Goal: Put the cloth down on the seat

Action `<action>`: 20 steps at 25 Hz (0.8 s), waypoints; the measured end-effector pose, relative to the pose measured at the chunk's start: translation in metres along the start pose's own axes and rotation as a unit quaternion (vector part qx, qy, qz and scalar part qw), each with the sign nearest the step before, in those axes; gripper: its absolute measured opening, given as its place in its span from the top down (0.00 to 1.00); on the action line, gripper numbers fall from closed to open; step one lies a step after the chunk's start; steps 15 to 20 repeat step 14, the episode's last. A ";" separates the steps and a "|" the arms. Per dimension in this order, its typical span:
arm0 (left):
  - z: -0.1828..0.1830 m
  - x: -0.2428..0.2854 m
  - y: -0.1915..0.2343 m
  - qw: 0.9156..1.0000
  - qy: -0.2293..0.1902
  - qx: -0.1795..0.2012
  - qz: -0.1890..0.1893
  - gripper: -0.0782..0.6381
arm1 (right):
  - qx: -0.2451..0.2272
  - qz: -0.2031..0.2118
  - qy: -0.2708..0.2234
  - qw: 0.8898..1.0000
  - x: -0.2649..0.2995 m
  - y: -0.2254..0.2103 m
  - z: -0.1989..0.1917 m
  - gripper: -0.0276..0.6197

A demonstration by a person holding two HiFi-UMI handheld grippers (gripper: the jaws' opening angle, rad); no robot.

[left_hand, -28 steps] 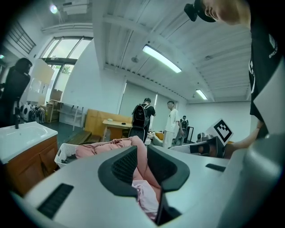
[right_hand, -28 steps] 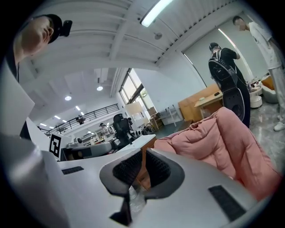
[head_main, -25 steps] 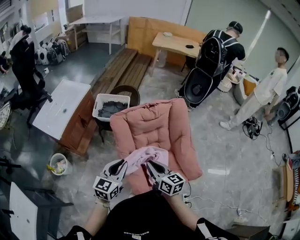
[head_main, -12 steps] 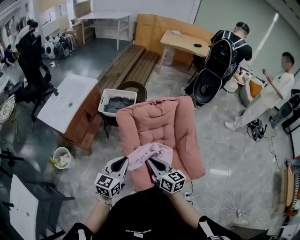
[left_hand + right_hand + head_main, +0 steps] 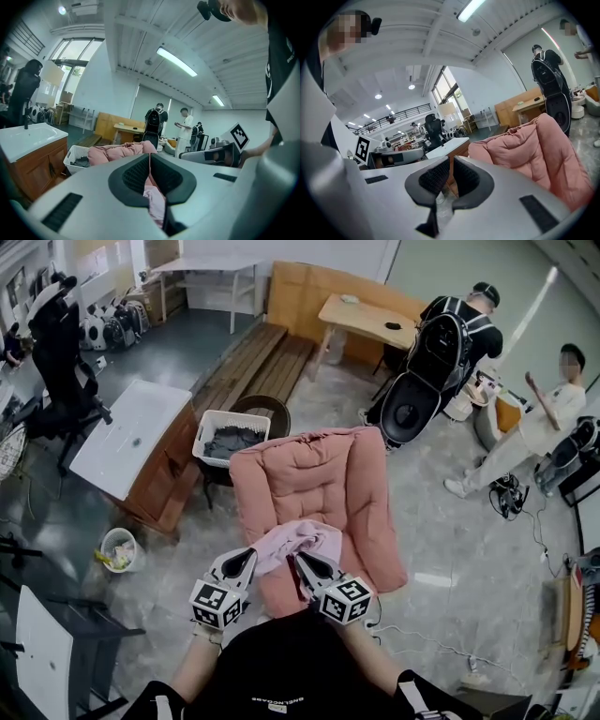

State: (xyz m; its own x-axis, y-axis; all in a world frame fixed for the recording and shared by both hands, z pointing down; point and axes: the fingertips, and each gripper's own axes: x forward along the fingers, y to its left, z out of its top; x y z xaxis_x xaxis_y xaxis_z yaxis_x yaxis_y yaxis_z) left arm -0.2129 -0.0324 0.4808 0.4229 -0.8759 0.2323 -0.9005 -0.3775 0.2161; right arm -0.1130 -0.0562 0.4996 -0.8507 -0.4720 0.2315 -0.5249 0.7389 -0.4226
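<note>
Armchair seat (image 5: 364,554) just below the cloth (image 5: 298,542).
Cloth is pinched shut-jawed by left tool (image 5: 247,562) and right tool (image 5: 298,564), seat directly ahead.

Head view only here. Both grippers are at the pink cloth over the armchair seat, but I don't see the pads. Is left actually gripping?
Observer: Yes. In the left gripper view the left gripper has just been closing, and its jaws are now pinched on the pink cloth.
Operator: And right?
Observer: In the right gripper view the right gripper has its jaws almost together. A pale fold sits low between the pads and looks like the cloth's edge.
</note>
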 end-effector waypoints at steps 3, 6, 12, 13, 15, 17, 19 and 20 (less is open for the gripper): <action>-0.003 -0.001 0.000 1.000 0.000 -0.002 -0.003 0.86 | 0.000 -0.003 0.001 1.000 0.001 0.001 -0.002 0.89; -0.006 -0.003 0.001 1.000 0.003 -0.007 -0.007 0.86 | -0.001 -0.006 0.002 1.000 0.002 0.001 -0.004 0.89; -0.002 -0.008 -0.005 1.000 -0.004 -0.023 -0.016 0.87 | -0.001 -0.005 0.005 1.000 -0.004 0.003 -0.004 0.89; -0.001 -0.009 -0.007 0.999 -0.008 -0.027 -0.018 0.87 | -0.001 -0.004 0.006 1.000 -0.004 0.004 -0.004 0.89; -0.001 -0.010 -0.008 0.999 -0.012 -0.032 -0.021 0.87 | -0.002 -0.003 0.007 1.000 -0.004 0.005 -0.005 0.89; -0.001 -0.010 -0.008 0.999 -0.012 -0.032 -0.021 0.87 | -0.002 -0.003 0.007 1.000 -0.004 0.005 -0.005 0.89; -0.001 -0.010 -0.008 0.999 -0.012 -0.032 -0.021 0.87 | -0.002 -0.003 0.007 1.000 -0.004 0.005 -0.005 0.89; -0.001 -0.010 -0.008 0.999 -0.012 -0.032 -0.021 0.87 | -0.002 -0.003 0.007 1.000 -0.004 0.005 -0.005 0.89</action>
